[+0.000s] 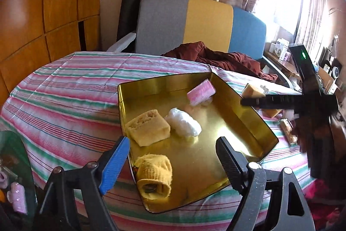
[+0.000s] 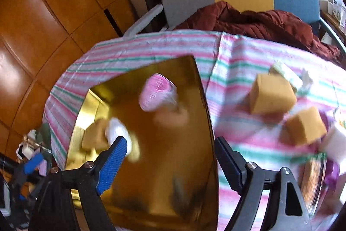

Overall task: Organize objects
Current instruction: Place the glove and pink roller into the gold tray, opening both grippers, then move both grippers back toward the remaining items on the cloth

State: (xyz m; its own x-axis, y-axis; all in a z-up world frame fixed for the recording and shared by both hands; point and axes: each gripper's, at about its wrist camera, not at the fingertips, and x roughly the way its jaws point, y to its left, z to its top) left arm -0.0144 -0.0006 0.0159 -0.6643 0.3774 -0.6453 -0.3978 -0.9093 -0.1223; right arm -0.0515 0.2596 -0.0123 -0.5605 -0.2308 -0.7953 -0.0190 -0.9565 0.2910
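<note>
Gold metal tray point(image 1: 235, 99) rests on the striped worktop cloth point(image 1: 71, 88). Inside it: pink hair roller point(image 1: 201, 92) at the far side, white roll point(image 1: 183, 122) and tan sponge point(image 1: 148, 127) mid-tray, yellow knitted sock point(image 1: 154, 176) nearest. Left tongs point(image 1: 173, 163) stand wide, empty, above the sock. Right tongs point(image 2: 168, 163) stand wide, empty, over the tray's right wall. Two tan sponge blocks point(image 2: 272, 94) lie right of the tray

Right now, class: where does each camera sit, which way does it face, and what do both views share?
Left wrist: on the left gripper, looking down into the gold tray; open jaws show, right gripper crosses at right.
Right wrist: on the right gripper, over the tray's right wall; open jaws show.
Shared: tray, pink roller, striped cloth.
</note>
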